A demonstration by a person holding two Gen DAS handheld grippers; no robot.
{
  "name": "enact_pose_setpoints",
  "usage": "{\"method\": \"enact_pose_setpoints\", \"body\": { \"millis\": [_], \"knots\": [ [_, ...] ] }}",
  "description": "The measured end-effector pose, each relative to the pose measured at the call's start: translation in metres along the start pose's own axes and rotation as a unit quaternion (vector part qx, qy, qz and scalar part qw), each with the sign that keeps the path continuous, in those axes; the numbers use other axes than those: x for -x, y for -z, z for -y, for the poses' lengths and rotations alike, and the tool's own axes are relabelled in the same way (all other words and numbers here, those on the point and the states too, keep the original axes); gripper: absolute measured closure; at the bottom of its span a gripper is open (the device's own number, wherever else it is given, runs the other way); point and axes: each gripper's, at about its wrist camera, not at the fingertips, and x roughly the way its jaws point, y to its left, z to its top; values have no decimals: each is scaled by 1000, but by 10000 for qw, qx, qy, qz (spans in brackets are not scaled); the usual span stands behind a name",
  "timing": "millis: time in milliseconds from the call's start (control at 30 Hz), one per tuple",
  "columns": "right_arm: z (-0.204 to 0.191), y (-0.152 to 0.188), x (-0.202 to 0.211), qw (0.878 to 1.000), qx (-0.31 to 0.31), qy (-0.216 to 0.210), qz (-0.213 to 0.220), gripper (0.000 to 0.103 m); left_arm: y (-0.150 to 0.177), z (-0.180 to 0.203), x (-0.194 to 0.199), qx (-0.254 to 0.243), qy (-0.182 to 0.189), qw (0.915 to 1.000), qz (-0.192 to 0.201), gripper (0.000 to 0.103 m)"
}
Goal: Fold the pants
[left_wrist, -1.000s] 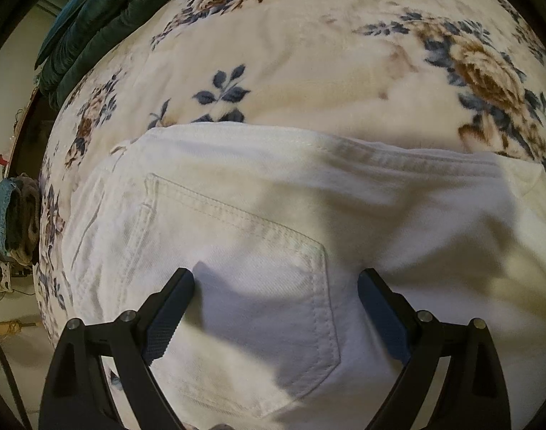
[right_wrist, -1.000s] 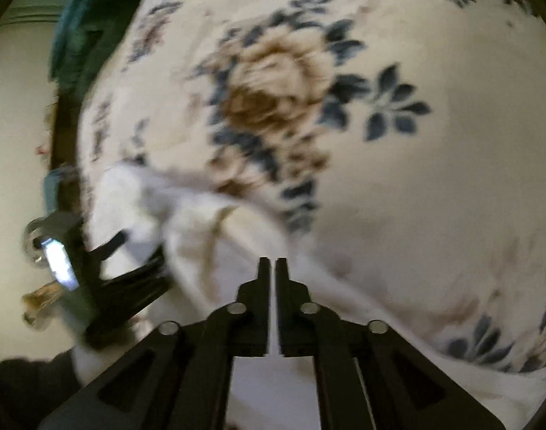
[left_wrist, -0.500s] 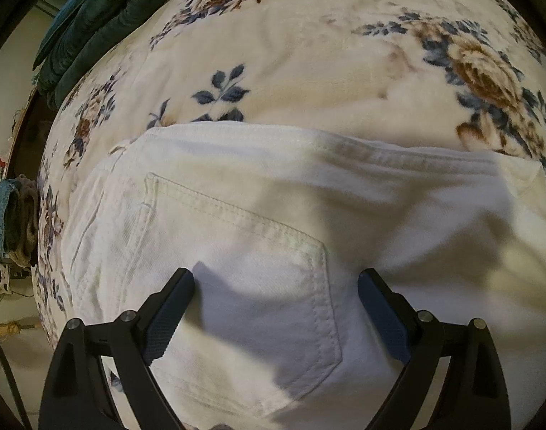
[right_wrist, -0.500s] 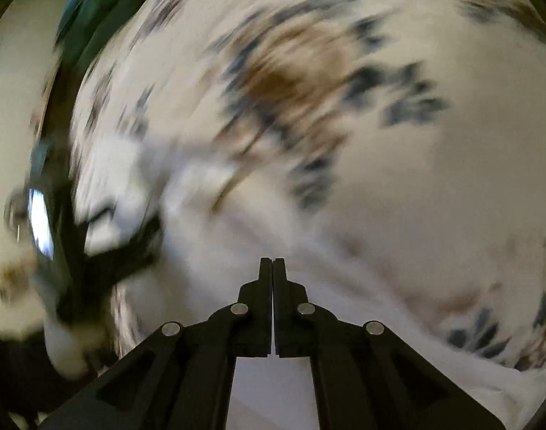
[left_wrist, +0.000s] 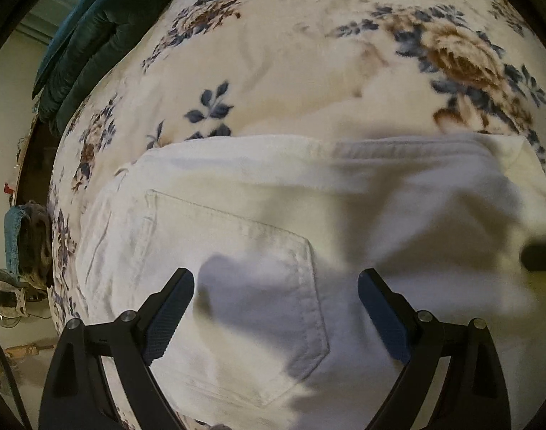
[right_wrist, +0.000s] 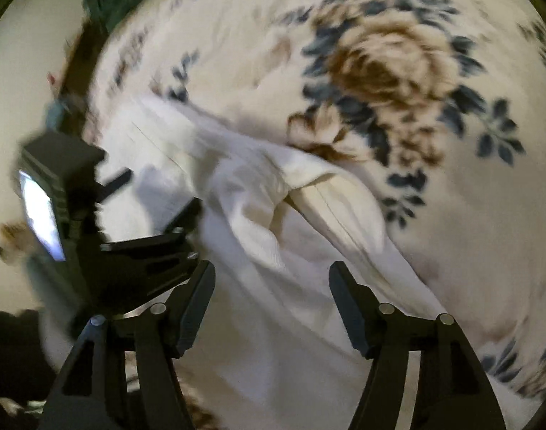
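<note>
Both hand-held grippers, left (left_wrist: 275,308) and right (right_wrist: 272,304), stand apart and empty over white pants (left_wrist: 258,222) on the floral bed (left_wrist: 290,53).

The pants (left_wrist: 258,236) were white, with tone-on-tone stitching outlining the back pocket (left_wrist: 244,286); a turned-back part in the right wrist view showed a cream inner face. The blanket (left_wrist: 290,53) beneath was cream, printed with brown and tan roses and dark blue leaf sprigs. A quilted cover (left_wrist: 90,36) at the far edge was dark teal. A bundle of cloth (left_wrist: 22,236) at the left margin showed faded blue denim and grey-brown. The left gripper (left_wrist: 275,313) was black with dark blue textured pads and silver screw heads. The right gripper (right_wrist: 272,304) was black with like pads.
</note>
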Motion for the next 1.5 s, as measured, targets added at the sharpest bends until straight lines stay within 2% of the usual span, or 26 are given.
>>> {"method": "enact_pose_setpoints", "body": {
  "millis": [33,100,200,267,333,433,467,500,533,567,633,667,733,833,967,1033,1067,1133,1167,1300,1367,1500],
  "knots": [
    [2,-3,-3,10000,-60,59,-21,98,1,0,0,5,5,10000,3,9],
    [15,-5,2,9985,-492,-36,234,99,3,-2,1,55,92,9999,22,9],
    [56,-7,7,9861,-1467,-632,451,99,2,-5,0,91,146,9998,42,9],
    [73,-5,-6,9785,-1865,-815,342,99,2,-4,-2,50,111,9999,-20,9],
    [77,-6,-21,9762,-1995,-836,154,99,0,-5,0,60,163,9998,-99,9],
    [80,-6,-14,9705,-2107,-1170,7,94,-5,-15,17,243,626,9976,-177,9],
    [84,-5,-2,9679,-2115,-1354,65,82,-9,-19,27,337,863,9956,-140,9],
    [88,-3,16,9678,-2068,-1415,242,57,-12,-20,34,402,1056,9935,-113,9],
    [91,1,30,9704,-1994,-1299,403,44,-16,-19,40,456,1272,9908,-101,9],
    [95,7,47,9749,-1909,-1007,541,31,-22,-17,43,482,1527,9870,-144,9],
    [107,19,68,9817,-1768,-448,546,31,-35,-4,41,399,1800,9826,-221,9],
    [114,25,73,9822,-1782,-356,475,30,-42,7,35,265,1825,9824,-290,9],
    [129,37,79,9831,-1773,-324,311,30,-52,32,17,-81,1712,9838,-530,9],
    [128,46,63,9865,-1592,-391,54,30,-58,57,-9,-401,1450,9853,-808,7],
    [117,55,52,9883,-1394,-613,-8,31,-60,62,-13,-369,1381,9865,-799,4],
    [114,60,51,9911,-1242,-489,7,31,-60,62,-12,-306,1369,9872,-760,4],
    [115,62,47,9922,-1183,-385,0,32,-61,62,-10,-281,1363,9876,-732,4],
    [112,62,35,9935,-1116,-212,-33,58,-66,58,-9,-199,1356,9883,-665,4],
    [111,64,32,9946,-1035,-87,-57,96,-67,57,-9,-142,1364,9884,-654,4],
    [106,69,44,9932,-1032,367,404,99,-75,49,-9,10,1399,9885,-578,0],
    [114,74,49,9895,-1264,382,591,100,-78,47,-10,68,1432,9879,-590,0],
    [133,81,32,9842,-1643,395,522,100,-80,46,-11,71,1385,9887,-577,0]
  ]
}}
